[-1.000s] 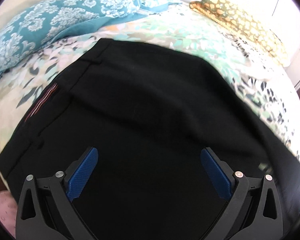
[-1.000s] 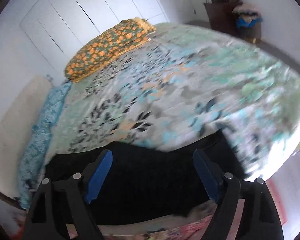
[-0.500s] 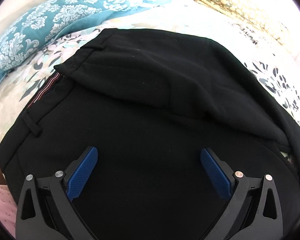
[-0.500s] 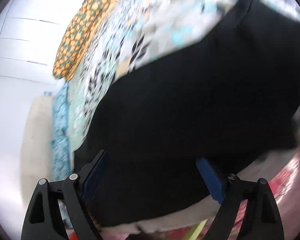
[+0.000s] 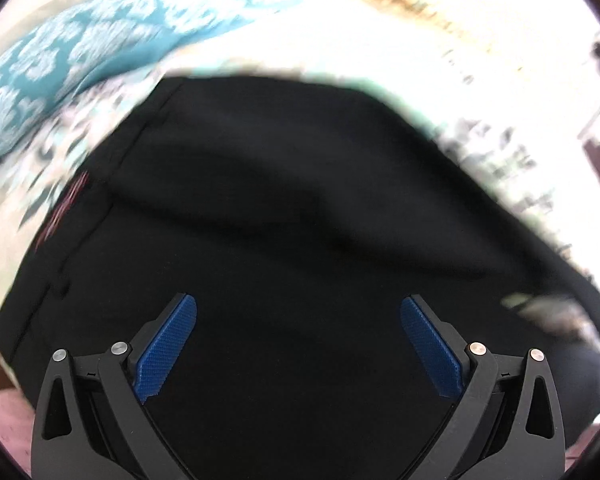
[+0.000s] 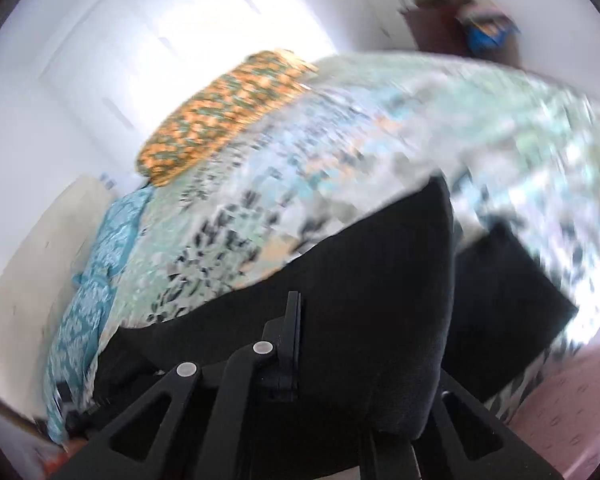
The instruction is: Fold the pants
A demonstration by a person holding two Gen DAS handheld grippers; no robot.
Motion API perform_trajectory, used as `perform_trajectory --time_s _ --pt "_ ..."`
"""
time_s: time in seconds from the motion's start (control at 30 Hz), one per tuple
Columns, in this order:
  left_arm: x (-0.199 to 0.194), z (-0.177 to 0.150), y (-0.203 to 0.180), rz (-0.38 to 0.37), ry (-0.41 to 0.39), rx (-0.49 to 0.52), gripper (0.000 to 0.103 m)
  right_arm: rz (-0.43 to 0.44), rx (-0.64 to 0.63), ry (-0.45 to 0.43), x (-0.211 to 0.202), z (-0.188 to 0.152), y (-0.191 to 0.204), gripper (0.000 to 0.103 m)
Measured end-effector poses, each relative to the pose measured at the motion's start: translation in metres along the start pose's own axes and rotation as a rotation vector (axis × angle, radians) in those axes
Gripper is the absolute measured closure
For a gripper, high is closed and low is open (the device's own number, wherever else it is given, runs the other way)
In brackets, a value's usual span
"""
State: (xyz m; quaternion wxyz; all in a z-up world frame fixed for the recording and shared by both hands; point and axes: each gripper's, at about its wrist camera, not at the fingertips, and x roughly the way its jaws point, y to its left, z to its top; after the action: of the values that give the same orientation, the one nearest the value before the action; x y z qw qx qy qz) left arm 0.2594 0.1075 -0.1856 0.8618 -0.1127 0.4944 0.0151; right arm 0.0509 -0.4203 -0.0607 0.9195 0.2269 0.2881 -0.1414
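Black pants [image 5: 300, 200] lie spread on a floral bedspread [image 5: 500, 152], with a striped waistband lining showing at the left edge. My left gripper [image 5: 298, 300] hovers just above the cloth with its blue pads [image 5: 168, 344] wide apart and nothing between them. In the right wrist view, my right gripper [image 6: 294, 300] has its jaws closing tight together on the pants [image 6: 380, 280]. A raised fold of black cloth stands up on its right side and hides the right finger. A further part of the pants [image 6: 512, 300] lies flat near the bed's edge.
A teal patterned pillow [image 5: 60, 72] lies at the far left of the bed, and an orange patterned pillow [image 6: 220, 108] at its far side. White wardrobe doors [image 6: 160, 48] stand behind. Dark furniture [image 6: 460, 20] sits in the far corner. Pink floor [image 6: 572, 420] borders the bed.
My right gripper went from wide open to shut, with black cloth now bunched up beside it, and its view swung back towards the bed. The left view shifted slightly and blurred.
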Motion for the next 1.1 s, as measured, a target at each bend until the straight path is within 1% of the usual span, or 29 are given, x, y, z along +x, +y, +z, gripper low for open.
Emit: perform_trajectory --time_s 0.07,0.13,0.17,0.23,0.3,0.4,0.47,0.57,0.6,0.63,0.67,0.7,0.73,0.77,0.8,0.83,0.87,0.93,1.0,1.03,1.1 --pt "-0.008 0.019 -0.006 -0.058 -0.015 -0.011 0.001 0.028 -0.070 -0.013 -0.009 0.003 0.016 0.098" --pt "-0.005 0.050 -0.014 -0.141 0.011 -0.043 0.001 0.055 -0.115 -0.013 -0.016 0.002 0.025 0.098" --pt "-0.001 0.065 -0.018 -0.167 0.026 -0.055 0.001 0.067 -0.129 -0.012 -0.018 0.002 0.029 0.098" --pt "0.011 0.090 -0.024 -0.189 0.049 -0.075 0.001 0.100 -0.138 -0.013 -0.027 0.002 0.029 0.098" --pt "0.027 0.110 -0.030 -0.171 0.077 -0.096 0.001 0.135 -0.142 -0.025 -0.043 0.000 0.027 0.098" --pt "0.059 0.132 -0.035 -0.138 0.160 -0.143 0.001 0.186 -0.158 -0.048 -0.069 0.003 0.020 0.098" --pt "0.072 0.135 -0.038 -0.107 0.191 -0.151 0.001 0.217 -0.173 -0.061 -0.084 0.006 0.019 0.098" --pt "0.084 0.137 -0.040 -0.049 0.205 -0.133 0.003 0.257 -0.198 -0.075 -0.104 0.013 0.018 0.098" --pt "0.086 0.135 -0.041 -0.042 0.207 -0.130 0.006 0.272 -0.200 -0.077 -0.108 0.015 0.017 0.098" --pt "0.088 0.136 -0.039 -0.034 0.213 -0.132 0.017 0.285 -0.201 -0.078 -0.113 0.016 0.016 0.098" --pt "0.091 0.136 -0.038 -0.034 0.222 -0.139 0.034 0.296 -0.203 -0.076 -0.117 0.018 0.015 0.098" --pt "0.096 0.134 -0.033 -0.046 0.241 -0.161 0.043 0.302 -0.206 -0.075 -0.119 0.021 0.013 0.098" --pt "0.097 0.132 -0.027 -0.060 0.252 -0.180 0.064 0.298 -0.215 -0.074 -0.120 0.022 0.013 0.098" --pt "0.098 0.130 -0.022 -0.080 0.260 -0.201 0.089 0.285 -0.226 -0.068 -0.119 0.024 0.012 0.098" --pt "0.097 0.128 -0.016 -0.108 0.261 -0.231 0.094 0.261 -0.227 -0.056 -0.113 0.025 0.009 0.098" --pt "0.092 0.127 -0.011 -0.126 0.248 -0.259 0.095 0.240 -0.209 -0.041 -0.106 0.027 0.005 0.098" --pt "0.084 0.127 -0.005 -0.150 0.220 -0.282 0.096 0.235 -0.178 -0.025 -0.096 0.030 -0.002 0.098" --pt "0.055 0.134 0.001 -0.202 0.150 -0.300 0.096 0.223 -0.129 0.006 -0.071 0.042 -0.015 0.098" --pt "0.012 0.144 0.006 -0.259 0.053 -0.300 0.096 0.225 -0.089 0.019 -0.048 0.059 -0.024 0.098" --pt "-0.020 0.148 0.010 -0.280 -0.017 -0.295 0.096 0.243 -0.069 0.012 -0.040 0.068 -0.026 0.098" --pt "-0.072 0.144 0.021 -0.291 -0.130 -0.282 0.095 0.272 -0.037 -0.010 -0.029 0.086 -0.029 0.098"
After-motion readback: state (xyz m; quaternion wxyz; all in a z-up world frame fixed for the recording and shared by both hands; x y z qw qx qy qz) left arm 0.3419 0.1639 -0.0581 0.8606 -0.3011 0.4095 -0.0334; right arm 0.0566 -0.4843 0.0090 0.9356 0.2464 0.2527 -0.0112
